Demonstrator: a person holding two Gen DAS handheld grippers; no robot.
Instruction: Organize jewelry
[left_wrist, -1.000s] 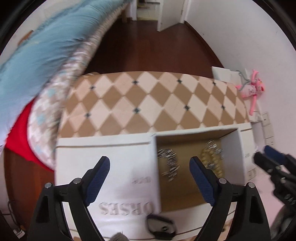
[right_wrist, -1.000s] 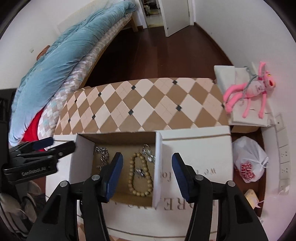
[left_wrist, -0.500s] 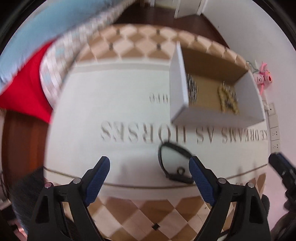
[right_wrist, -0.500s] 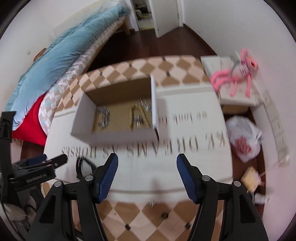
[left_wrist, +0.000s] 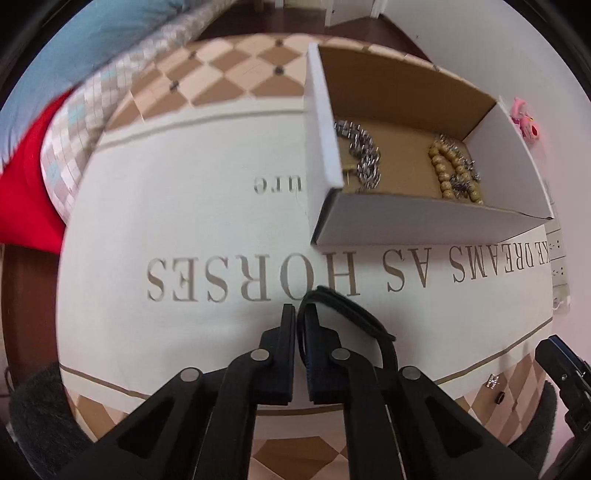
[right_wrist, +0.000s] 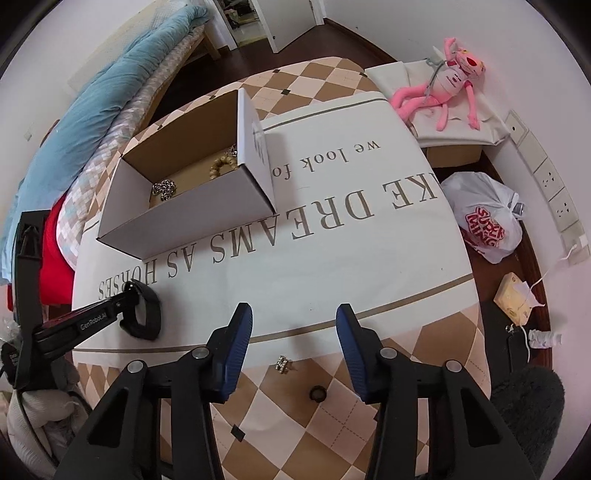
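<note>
An open cardboard box (left_wrist: 417, 221) (right_wrist: 192, 218) stands on the lettered cloth and holds a silver chain (left_wrist: 364, 155) (right_wrist: 164, 189) and a wooden bead bracelet (left_wrist: 448, 173) (right_wrist: 221, 166). My left gripper (left_wrist: 300, 314) (right_wrist: 129, 295) is shut on a black band bracelet (left_wrist: 354, 317) (right_wrist: 146, 317) that rests on the cloth in front of the box. My right gripper (right_wrist: 293, 321) is open and empty above the cloth's near edge. A small sparkly ring (right_wrist: 282, 363) (left_wrist: 492, 380) and a black ring (right_wrist: 317, 394) (left_wrist: 501, 398) lie on the checkered cover below it.
A blue quilt (right_wrist: 110, 88) and a red cloth (right_wrist: 55, 258) lie to the left. A pink plush toy (right_wrist: 443, 88) lies at the back right. A white plastic bag (right_wrist: 484, 218) and a tissue pack (right_wrist: 515, 299) are on the floor at the right, by wall sockets (right_wrist: 554, 199).
Both grippers pulled back from over the box toward the near edge. My left gripper came down over the black band bracelet and closed on it. The right gripper stayed open.
</note>
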